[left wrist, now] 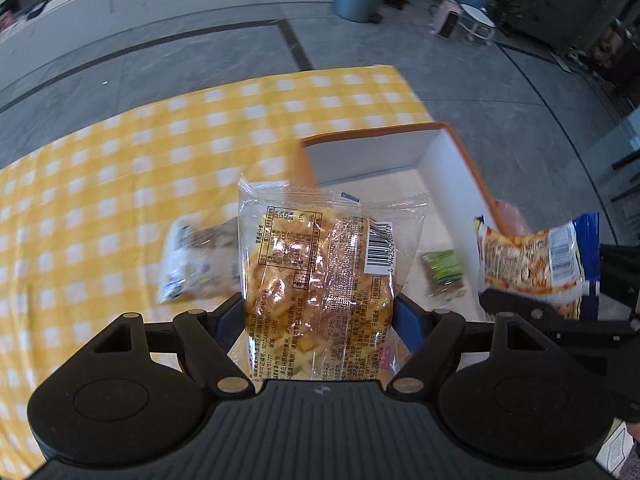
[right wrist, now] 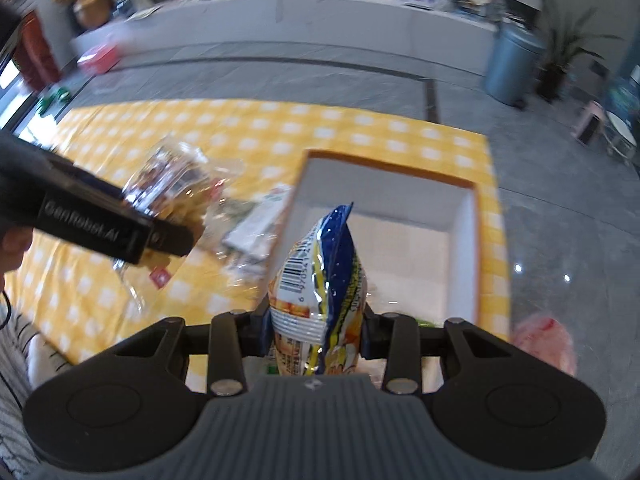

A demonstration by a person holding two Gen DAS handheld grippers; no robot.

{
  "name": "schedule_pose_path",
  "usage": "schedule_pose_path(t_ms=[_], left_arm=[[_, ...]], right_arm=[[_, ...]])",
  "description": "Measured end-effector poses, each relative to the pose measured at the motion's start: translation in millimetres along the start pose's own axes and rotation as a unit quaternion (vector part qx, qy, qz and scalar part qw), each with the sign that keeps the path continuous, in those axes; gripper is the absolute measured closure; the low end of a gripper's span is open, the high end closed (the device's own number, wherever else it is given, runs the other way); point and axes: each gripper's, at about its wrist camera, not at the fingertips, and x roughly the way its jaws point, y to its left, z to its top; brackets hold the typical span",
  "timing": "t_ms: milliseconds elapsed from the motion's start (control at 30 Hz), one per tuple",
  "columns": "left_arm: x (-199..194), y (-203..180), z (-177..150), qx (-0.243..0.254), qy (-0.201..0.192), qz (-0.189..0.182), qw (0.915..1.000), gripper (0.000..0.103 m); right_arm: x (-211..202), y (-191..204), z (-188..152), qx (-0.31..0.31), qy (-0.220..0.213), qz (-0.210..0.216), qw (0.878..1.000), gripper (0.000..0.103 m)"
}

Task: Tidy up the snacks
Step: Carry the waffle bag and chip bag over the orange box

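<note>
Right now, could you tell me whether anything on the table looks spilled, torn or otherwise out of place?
Nothing looks spilled or torn. Some wrapped snacks lie loose on the yellow checked cloth outside the orange-rimmed box, not yet sorted. A green packet already lies inside it. Blur hides finer detail.

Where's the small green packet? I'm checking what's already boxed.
In the left wrist view, the green packet lies on the orange-rimmed box's floor, right of the held clear pastry bag.
</note>
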Motion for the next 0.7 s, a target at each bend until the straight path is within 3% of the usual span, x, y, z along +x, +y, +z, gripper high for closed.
schedule_pose_path(t_ms=[133,300,400,567,700], left_arm=[[30.5,-27.8,9.9,0.011,0.014,-0.02,0.9996,0.015],[70.6,-57.5,16.0,0.02,0.038,-0.031,0.9986,0.016],[92.7,-70.3,19.1,0.036,0.052,-0.025,0.9977,0.016],[124.0,-83.8,22.8,0.052,0.063,-0.002,0.9967,0.016],[146.3,-86.4,26.3,0.054,0.073,0.02,0.9956,0.017]], right_arm=[[8.0,-30.0,-1.1,0.025,-0.01,-0.017,0.999,0.066],[42.5,-65.0,-8.0,0.051,0.014,-0.011,0.999,0.066],[70.1,-80.5,-17.4,0.057,0.038,-0.009,0.998,0.066],[104.6,-95.8,-40.2,0.065,0.07,0.028,0.995,0.066],[121.3,-97.4,-50.3,0.055,0.078,0.034,0.995,0.066]])
